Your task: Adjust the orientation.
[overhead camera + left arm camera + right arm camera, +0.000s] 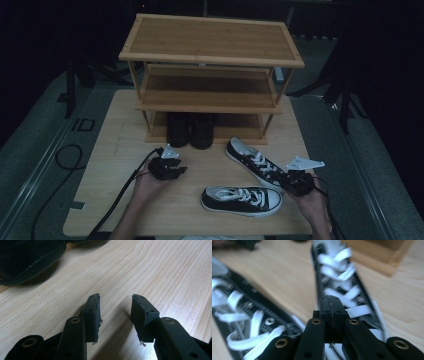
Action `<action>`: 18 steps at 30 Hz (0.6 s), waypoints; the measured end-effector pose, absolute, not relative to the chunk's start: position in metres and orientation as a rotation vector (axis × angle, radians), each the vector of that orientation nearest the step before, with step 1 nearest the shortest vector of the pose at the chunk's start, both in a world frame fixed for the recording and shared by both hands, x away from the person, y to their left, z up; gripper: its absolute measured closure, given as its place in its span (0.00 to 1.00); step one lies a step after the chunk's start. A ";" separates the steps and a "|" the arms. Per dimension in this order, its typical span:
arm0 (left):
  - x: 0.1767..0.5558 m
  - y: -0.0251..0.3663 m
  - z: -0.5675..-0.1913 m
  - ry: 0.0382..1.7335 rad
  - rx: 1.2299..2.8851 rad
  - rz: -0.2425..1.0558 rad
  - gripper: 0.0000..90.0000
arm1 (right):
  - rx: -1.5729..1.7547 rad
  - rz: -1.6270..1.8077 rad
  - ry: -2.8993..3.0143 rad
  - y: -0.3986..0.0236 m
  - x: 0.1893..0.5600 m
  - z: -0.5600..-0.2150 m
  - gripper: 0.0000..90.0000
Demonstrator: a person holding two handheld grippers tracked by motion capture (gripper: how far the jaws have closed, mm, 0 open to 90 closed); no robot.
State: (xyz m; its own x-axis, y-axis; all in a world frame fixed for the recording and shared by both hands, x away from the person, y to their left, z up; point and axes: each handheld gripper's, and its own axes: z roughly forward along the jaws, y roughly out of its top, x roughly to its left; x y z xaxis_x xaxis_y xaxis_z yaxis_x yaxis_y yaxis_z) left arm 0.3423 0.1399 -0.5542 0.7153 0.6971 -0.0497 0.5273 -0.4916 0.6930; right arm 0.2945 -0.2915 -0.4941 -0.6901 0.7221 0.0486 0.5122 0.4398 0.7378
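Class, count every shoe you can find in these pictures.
4: two black boots side by side under the rack's bottom shelf, one sneaker angled at right, another sneaker near the front edge. More may be hidden.

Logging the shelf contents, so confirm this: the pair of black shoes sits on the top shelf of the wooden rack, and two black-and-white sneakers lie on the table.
Not the top shelf: the high view shows the black shoes on the bottom level of the rack. The two sneakers do lie on the table.
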 end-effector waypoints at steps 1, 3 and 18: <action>0.342 0.140 -0.554 0.926 2.209 0.308 0.66 | 1.057 1.093 2.437 -0.290 0.295 -0.495 1.00; 0.342 0.140 -0.554 0.925 2.210 0.309 0.66 | 1.044 1.089 2.459 -0.288 0.295 -0.497 1.00; 0.344 0.138 -0.554 0.923 2.207 0.310 0.66 | 1.006 0.921 2.627 -0.275 0.306 -0.515 1.00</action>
